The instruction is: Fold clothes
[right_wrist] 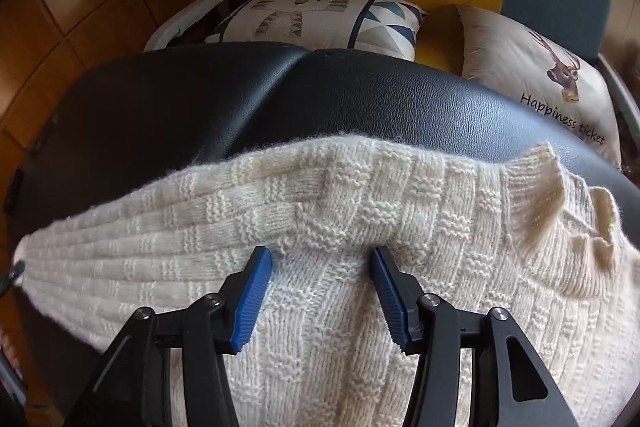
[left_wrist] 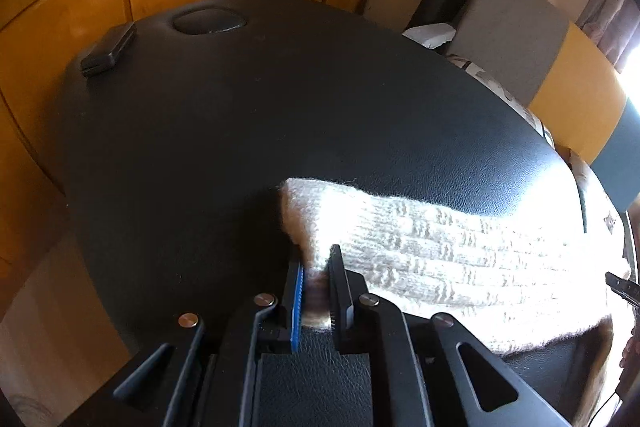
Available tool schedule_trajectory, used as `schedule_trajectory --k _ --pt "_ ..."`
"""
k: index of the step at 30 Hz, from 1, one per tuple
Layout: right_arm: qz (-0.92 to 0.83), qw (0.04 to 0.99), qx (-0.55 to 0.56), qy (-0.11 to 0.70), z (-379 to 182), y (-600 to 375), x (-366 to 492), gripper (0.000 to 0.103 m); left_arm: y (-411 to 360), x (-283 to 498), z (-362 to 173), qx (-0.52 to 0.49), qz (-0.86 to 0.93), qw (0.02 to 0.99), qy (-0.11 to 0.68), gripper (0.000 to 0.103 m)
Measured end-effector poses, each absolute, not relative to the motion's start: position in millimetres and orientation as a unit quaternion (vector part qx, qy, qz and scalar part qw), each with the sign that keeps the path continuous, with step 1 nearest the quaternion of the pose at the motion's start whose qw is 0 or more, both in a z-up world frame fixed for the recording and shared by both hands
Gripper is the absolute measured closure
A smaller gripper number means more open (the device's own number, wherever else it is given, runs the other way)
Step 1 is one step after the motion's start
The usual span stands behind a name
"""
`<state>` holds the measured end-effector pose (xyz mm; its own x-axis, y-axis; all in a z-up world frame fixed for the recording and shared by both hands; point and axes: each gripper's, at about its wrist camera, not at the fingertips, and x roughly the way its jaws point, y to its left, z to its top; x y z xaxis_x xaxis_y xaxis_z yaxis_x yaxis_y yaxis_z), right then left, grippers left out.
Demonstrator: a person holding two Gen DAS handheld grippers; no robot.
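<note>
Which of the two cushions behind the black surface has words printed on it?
The right cushion, with a deer picture and the words "Happiness ticket". The left cushion shows only patterns and blue triangles.

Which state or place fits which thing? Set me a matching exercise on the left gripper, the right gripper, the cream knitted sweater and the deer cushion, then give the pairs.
Things:
1. left gripper
2. right gripper
3. cream knitted sweater
4. deer cushion

States or places:
A. fingers spread wide over the knit
B. beyond the far edge of the black padded surface
C. fingers closed on an edge of the knit
D. lying across the black padded surface

Pairs: 1-C, 2-A, 3-D, 4-B
</note>
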<state>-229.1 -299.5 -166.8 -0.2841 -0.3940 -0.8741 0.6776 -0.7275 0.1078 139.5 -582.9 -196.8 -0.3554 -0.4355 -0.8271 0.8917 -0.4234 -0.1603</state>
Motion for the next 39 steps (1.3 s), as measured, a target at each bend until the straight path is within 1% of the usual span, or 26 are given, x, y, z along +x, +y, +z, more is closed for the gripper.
schedule_trajectory --k 2,4,6,7,8,10,11,13,15,19,21,23,25,27,28,30,32,34,39 --pt "-0.792 0.336 0.489 0.144 -167.6 -301.7 -228.5 0.045 -581.9 137.2 -196.0 0.367 -0.760 0.434 0.316 0.092" --pt "-0.790 0.342 0.489 0.144 -166.8 -303.0 -228.0 0.042 -585.7 138.3 -193.8 0.367 -0.754 0.430 0.334 0.090" --pt "-0.782 0.354 0.495 0.137 -164.8 -302.9 -228.4 0.032 -590.0 141.7 -189.5 0.367 -0.745 0.434 0.348 0.085" --pt "-0.777 0.362 0.500 0.123 -160.9 -298.7 -228.1 0.032 -592.3 144.6 -186.3 0.367 -0.739 0.442 0.353 0.085" --pt "-0.774 0.368 0.504 0.107 -156.1 -293.2 -227.2 0.032 -606.2 150.6 -181.7 0.366 -0.733 0.457 0.346 0.085" --pt "-0.772 0.386 0.498 0.086 -145.1 -275.6 -216.1 0.032 -600.8 157.8 -164.2 0.355 -0.729 0.495 0.313 0.085" --pt "-0.772 0.395 0.493 0.076 -139.4 -266.2 -209.6 0.031 -596.2 160.9 -154.5 0.346 -0.729 0.511 0.295 0.087" --pt "-0.763 0.408 0.496 0.065 -135.9 -244.0 -193.7 0.028 -581.8 158.2 -139.0 0.325 -0.749 0.503 0.282 0.087" --pt "-0.761 0.406 0.502 0.065 -139.3 -220.6 -176.9 0.024 -563.3 141.1 -132.8 0.324 -0.776 0.473 0.261 0.087" --pt "-0.776 0.366 0.505 0.095 -150.0 -178.5 -151.2 0.024 -535.7 79.3 -158.3 0.373 -0.799 0.409 0.234 0.087" --pt "-0.781 0.340 0.516 0.096 -156.3 -156.4 -148.0 0.022 -521.4 85.0 -176.0 0.404 -0.783 0.415 0.229 0.086" --pt "-0.786 0.325 0.518 0.093 -164.6 -142.3 -148.6 0.021 -520.8 90.7 -189.4 0.409 -0.772 0.419 0.246 0.086" --pt "-0.789 0.318 0.518 0.093 -171.1 -134.8 -150.1 0.020 -518.3 84.8 -184.4 0.412 -0.767 0.429 0.240 0.086" --pt "-0.789 0.321 0.514 0.097 -173.6 -136.8 -152.5 0.011 -509.8 80.5 -173.8 0.406 -0.769 0.433 0.237 0.086" --pt "-0.789 0.323 0.514 0.091 -172.2 -137.1 -152.1 0.010 -502.3 79.4 -165.7 0.398 -0.774 0.431 0.238 0.086" --pt "-0.788 0.327 0.516 0.071 -167.0 -137.3 -149.7 0.010 -468.1 78.8 -144.4 0.380 -0.802 0.394 0.237 0.087" --pt "-0.785 0.347 0.511 0.038 -156.3 -129.4 -140.4 0.010 -430.8 65.3 -130.2 0.368 -0.841 0.316 0.241 0.087" --pt "-0.783 0.361 0.506 0.023 -147.8 -116.9 -129.1 0.010 -390.8 49.7 -118.7 0.356 -0.869 0.234 0.252 0.087" --pt "-0.788 0.344 0.511 0.013 -143.7 -58.8 -102.6 0.009 -296.2 0.5 -121.5 0.373 -0.892 0.082 0.243 0.087"
